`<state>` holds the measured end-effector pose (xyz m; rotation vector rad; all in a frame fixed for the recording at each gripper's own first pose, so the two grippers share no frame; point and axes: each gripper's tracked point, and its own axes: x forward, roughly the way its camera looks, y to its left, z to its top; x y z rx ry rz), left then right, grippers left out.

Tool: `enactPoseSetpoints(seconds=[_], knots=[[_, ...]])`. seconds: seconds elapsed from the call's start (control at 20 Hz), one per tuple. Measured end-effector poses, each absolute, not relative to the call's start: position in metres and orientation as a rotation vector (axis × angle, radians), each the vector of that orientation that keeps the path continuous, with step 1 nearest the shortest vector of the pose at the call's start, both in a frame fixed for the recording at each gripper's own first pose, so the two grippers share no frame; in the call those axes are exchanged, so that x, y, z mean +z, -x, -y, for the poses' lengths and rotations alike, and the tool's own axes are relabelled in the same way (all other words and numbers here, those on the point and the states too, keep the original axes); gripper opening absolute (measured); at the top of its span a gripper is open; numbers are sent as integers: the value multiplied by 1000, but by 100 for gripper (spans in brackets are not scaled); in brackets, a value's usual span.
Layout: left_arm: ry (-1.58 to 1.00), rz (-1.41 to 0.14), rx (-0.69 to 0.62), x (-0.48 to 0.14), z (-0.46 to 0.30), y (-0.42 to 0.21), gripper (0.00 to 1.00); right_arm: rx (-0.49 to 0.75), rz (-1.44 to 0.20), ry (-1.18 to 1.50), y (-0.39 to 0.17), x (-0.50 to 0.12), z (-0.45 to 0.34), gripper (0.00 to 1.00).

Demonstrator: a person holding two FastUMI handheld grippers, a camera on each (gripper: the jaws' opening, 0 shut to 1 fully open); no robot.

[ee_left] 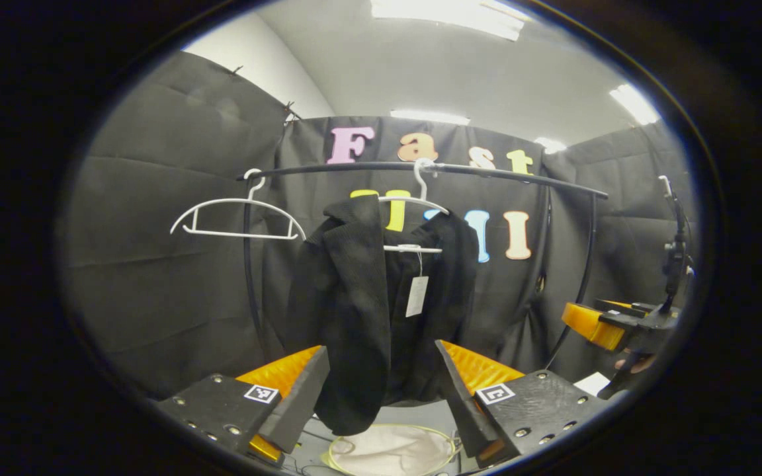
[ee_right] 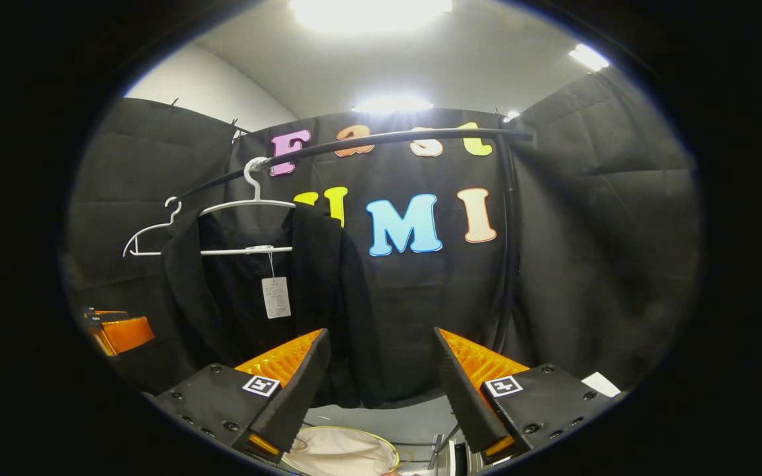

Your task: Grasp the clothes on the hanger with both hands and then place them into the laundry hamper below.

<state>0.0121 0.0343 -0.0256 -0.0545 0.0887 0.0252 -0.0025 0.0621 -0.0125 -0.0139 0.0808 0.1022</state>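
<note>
A curved black metal clothes rail spans the booth, and from it hangs the black woven jacket on a thin white wire hanger, its front open and its hem hanging free above the floor. Directly below sits the pale fabric laundry hamper with a yellow-green rim, its mouth open upward. A second, empty white wire hanger hangs to one side on the same rail.

The jacket looks soft and limp, likely light to moderate in weight, with a textured weave that should grip well rather than slip; it will sag and fold as soon as it leaves the hanger. The shoulders or upper lapels, one on each side, look like the sensible places to pinch, so the cloth lifts clear of the hanger's arms.

The left gripper is spread wide with nothing between its fingers, aimed at the jacket's lower front. The right gripper is likewise spread and empty, short of the jacket's side. A small white paper tag dangles inside the collar.
</note>
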Motion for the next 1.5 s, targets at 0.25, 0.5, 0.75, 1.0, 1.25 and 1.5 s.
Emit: enactPoseSetpoints(seconds=[0.25, 0.5, 0.75, 1.0, 1.25, 1.5], knots=[[67, -105, 54, -27, -29, -34, 88, 143, -114, -8, -9, -24, -70, 95], [47, -103, 168, -18, -41, -59, 88, 256, -142, -80, -44, -25, -104, 93], [70, -88, 246, -4, -49, -89, 88, 362, -141, -84, -83, -19, -135, 93], [76, -81, 329, 4, -58, -123, 88, 478, -180, -107, -110, -22, -171, 93], [108, -88, 388, -2, -68, -151, 88, 568, -190, -74, -117, -27, -190, 93], [60, -106, 416, 0, -82, -176, 88, 604, -213, -109, -131, -26, -203, 98]])
